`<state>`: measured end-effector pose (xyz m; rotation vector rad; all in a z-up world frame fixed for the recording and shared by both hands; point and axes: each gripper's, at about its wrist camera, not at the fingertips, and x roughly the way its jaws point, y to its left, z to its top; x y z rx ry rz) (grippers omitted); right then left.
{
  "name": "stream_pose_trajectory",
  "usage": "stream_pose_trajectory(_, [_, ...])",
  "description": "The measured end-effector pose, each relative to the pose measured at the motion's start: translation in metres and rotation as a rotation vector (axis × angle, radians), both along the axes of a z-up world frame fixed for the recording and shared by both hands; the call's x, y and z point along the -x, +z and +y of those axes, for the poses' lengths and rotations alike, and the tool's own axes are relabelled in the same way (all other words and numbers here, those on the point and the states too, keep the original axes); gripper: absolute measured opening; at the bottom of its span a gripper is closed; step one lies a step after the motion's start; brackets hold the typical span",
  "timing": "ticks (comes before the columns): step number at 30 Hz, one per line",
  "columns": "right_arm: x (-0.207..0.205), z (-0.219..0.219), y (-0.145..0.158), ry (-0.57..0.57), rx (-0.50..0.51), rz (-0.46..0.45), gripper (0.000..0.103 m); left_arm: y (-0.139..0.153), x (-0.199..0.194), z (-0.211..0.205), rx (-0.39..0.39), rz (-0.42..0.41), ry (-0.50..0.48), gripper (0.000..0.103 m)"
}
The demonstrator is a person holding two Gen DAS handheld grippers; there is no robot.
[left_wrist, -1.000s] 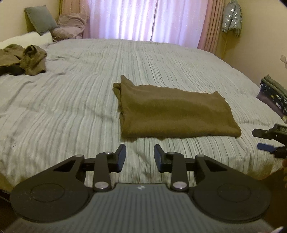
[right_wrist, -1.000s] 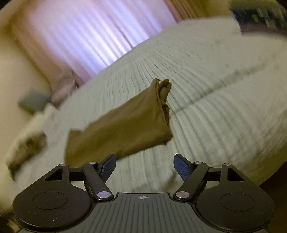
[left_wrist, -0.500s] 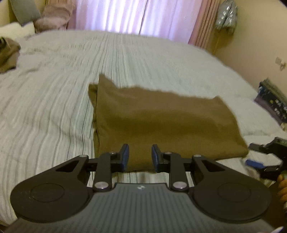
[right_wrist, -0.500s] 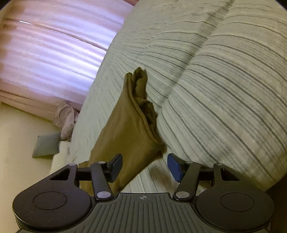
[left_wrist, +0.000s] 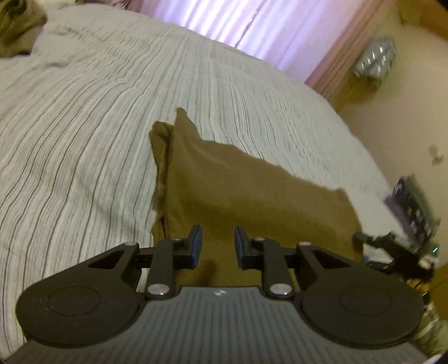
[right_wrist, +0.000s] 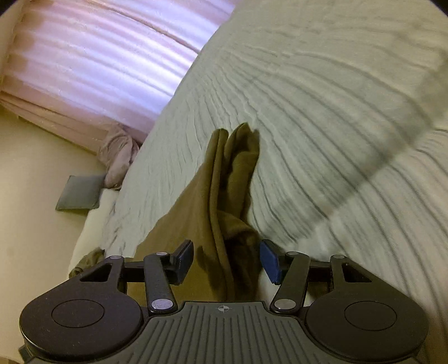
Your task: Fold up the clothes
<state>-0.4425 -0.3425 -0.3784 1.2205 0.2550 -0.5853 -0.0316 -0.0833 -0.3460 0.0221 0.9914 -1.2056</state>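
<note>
A folded olive-brown garment [left_wrist: 246, 193] lies flat on the striped grey bedspread [left_wrist: 84, 112]. My left gripper [left_wrist: 215, 246] is open, its jaws hovering over the garment's near edge, close to its near left corner. In the right wrist view the garment [right_wrist: 221, 201] is seen end-on, its stacked layers showing. My right gripper [right_wrist: 226, 260] is open with the garment's right end lying between its jaws. The right gripper also shows in the left wrist view [left_wrist: 392, 249] at the garment's right end.
A crumpled olive garment [left_wrist: 16, 28] lies at the far left of the bed. A folded patterned stack [left_wrist: 411, 207] sits at the right edge. Pink curtains [left_wrist: 238, 22] hang behind. A pillow [right_wrist: 81, 193] and pink bundle [right_wrist: 117, 156] lie at the headboard side.
Both grippers have moved in toward the garment. The left now hovers over its near edge; the right has closed in so the garment's end lies between its jaws.
</note>
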Motion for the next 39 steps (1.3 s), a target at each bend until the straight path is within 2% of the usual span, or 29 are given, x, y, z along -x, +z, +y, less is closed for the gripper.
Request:
stream_pose_trajectory(5, [-0.007,-0.012,-0.006,0.011,-0.050,-0.016,0.055,-0.007,-0.026,0.001,0.030,0.079,0.020,0.019])
stream_pose_trajectory(6, [-0.008,-0.015,-0.008,0.013,-0.061,-0.018,0.051,-0.010,-0.031,0.001,0.028,0.093,0.020,0.019])
stream_pose_trajectory(7, [-0.009,-0.017,-0.009,0.015,-0.072,-0.020,0.037,-0.013,-0.037,0.001,0.024,0.104,0.024,0.019])
stream_pose_trajectory(8, [-0.010,-0.019,-0.010,0.017,-0.083,-0.022,0.031,-0.016,-0.043,0.001,0.021,0.115,0.028,0.019])
stream_pose_trajectory(10, [-0.012,-0.024,-0.012,0.021,-0.100,-0.019,0.026,-0.021,-0.055,0.004,0.019,0.135,0.032,0.019])
stream_pose_trajectory(12, [-0.020,-0.023,0.001,0.038,-0.065,0.067,0.023,-0.026,-0.066,0.008,0.018,0.149,0.043,0.019])
stream_pose_trajectory(15, [-0.045,-0.016,0.032,0.045,0.013,0.272,0.020,-0.031,-0.077,0.014,0.019,0.157,0.063,0.019])
stream_pose_trajectory(17, [-0.078,-0.001,0.062,0.060,0.155,0.464,0.019,-0.035,-0.082,0.019,0.031,0.173,0.066,0.019])
stream_pose_trajectory(20, [-0.146,0.050,0.100,0.119,0.510,0.790,0.019,-0.036,-0.084,0.026,0.044,0.196,0.070,0.019])
stream_pose_trajectory(21, [-0.170,0.073,0.104,0.151,0.627,0.858,0.019,-0.036,-0.084,0.028,0.049,0.204,0.071,0.019])
stream_pose_trajectory(22, [-0.192,0.096,0.106,0.186,0.734,0.915,0.019,-0.036,-0.084,0.030,0.054,0.211,0.073,0.019])
stream_pose_trajectory(26, [-0.256,0.178,0.079,0.366,1.014,1.007,0.020,-0.035,-0.084,0.038,0.065,0.229,0.088,0.019])
stream_pose_trajectory(28, [-0.274,0.203,0.057,0.438,1.070,1.022,0.020,-0.035,-0.083,0.041,0.069,0.236,0.095,0.019])
stream_pose_trajectory(30, [-0.280,0.215,0.037,0.479,1.104,1.047,0.036,-0.032,-0.080,0.044,0.072,0.240,0.097,0.019])
stream_pose_trajectory(32, [-0.270,0.214,0.042,0.513,1.084,0.993,0.053,-0.028,-0.075,0.045,0.084,0.240,0.088,0.019])
stream_pose_trajectory(34, [-0.261,0.213,0.046,0.548,1.064,0.939,0.061,-0.023,-0.069,0.043,0.095,0.240,0.071,0.019])
stream_pose_trajectory(39, [-0.206,0.189,0.086,0.507,0.880,0.720,0.061,-0.007,-0.047,0.018,0.132,0.249,-0.018,0.019])
